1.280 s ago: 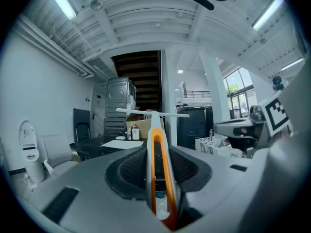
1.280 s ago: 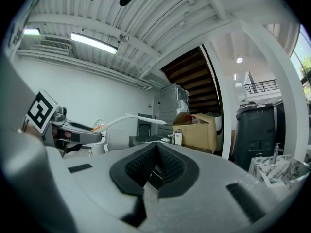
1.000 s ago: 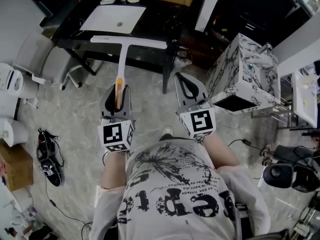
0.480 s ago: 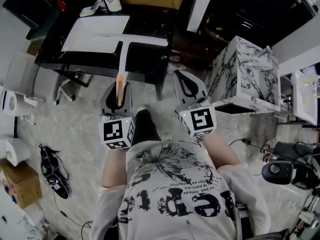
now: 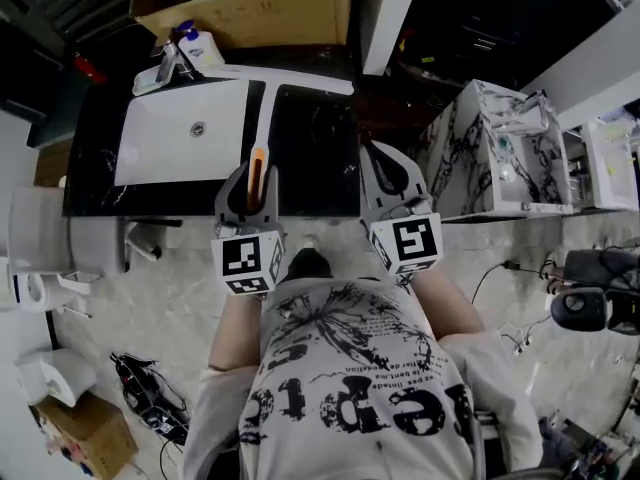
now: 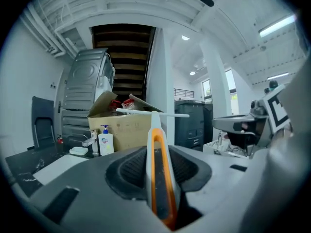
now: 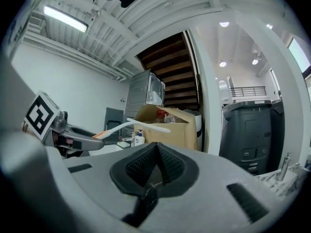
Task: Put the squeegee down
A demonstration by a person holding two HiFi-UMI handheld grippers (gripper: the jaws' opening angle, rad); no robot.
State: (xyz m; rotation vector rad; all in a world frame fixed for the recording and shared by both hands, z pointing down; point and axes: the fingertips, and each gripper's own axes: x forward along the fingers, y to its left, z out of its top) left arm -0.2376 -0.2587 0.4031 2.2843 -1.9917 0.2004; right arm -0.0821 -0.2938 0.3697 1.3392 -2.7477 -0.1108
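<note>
The squeegee (image 5: 264, 113) is held by the left tool (image 5: 249, 180), whose jaws are partly closed and clamped on the orange-rimmed end of the handle. Its long axis carries straight on from the tool's own line, pointing away from the person. The white handle reaches out past the tool's tips and ends in the blade, a thin white bar set crosswise to it.

The head view alone places it from above. The handle lies over the tabletop (image 5: 315, 158), along the edge where the white sink basin (image 5: 175, 148) meets the black surface, and the blade is over the far side.

The left gripper view shows the grip itself. The handle stands on edge between the two dark pads, and the blade shows level, straight ahead.

Only the right gripper view gives the squeegee from the side. There the handle rises gently from the left tool towards the blade and is clear of the tabletop.

The right tool (image 5: 385, 173) is just to the right of the left one and points the same way. Its jaws are pressed together with nothing between them.

Beyond the blade is a cardboard box (image 5: 255, 13). A soap bottle (image 5: 200, 48) stands ahead and to the left of the left tool. A marble-patterned cabinet (image 5: 480, 153) stands to the right of the right tool.
</note>
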